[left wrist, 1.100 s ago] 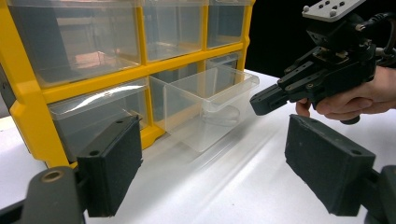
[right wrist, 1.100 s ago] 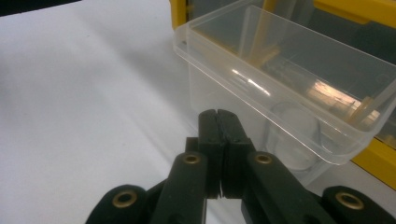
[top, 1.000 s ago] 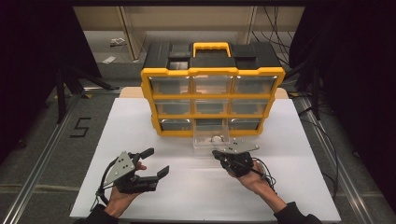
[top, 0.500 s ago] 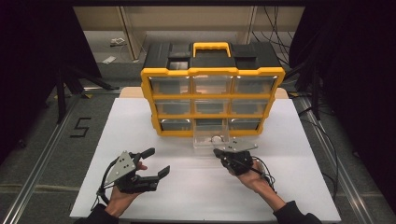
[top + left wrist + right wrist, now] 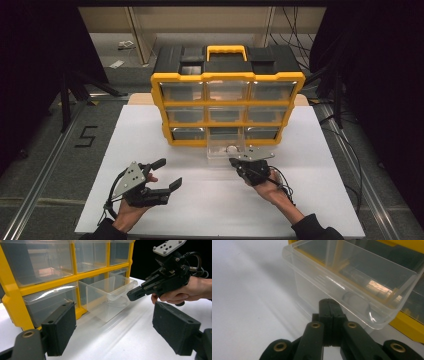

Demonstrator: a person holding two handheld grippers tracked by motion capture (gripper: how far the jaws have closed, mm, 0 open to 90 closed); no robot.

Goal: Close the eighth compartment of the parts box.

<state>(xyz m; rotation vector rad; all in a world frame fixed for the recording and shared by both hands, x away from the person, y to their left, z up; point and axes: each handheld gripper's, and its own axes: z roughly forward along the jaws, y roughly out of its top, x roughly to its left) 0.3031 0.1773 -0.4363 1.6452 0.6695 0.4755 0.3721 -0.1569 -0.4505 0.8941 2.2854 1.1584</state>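
Observation:
A yellow-framed organizer [image 5: 227, 102] with clear drawers stands at the back of the white table. Its bottom middle drawer [image 5: 225, 151] is pulled out toward me. My right gripper [image 5: 234, 161] is shut with nothing between its jaws, and its tips sit just at the drawer's front lip. In the right gripper view the closed tips [image 5: 329, 302] lie under the clear drawer's rim [image 5: 352, 282]. My left gripper [image 5: 170, 172] rests open on the table at the front left. Beyond its own open pads [image 5: 117, 332] the left gripper view takes in the drawer [image 5: 107, 297] and the right gripper [image 5: 131, 293].
The white table top [image 5: 200, 200] ends close behind the organizer. A black case lid with a yellow handle [image 5: 226, 50] tops the organizer. Dark curtains and cables flank the table on both sides.

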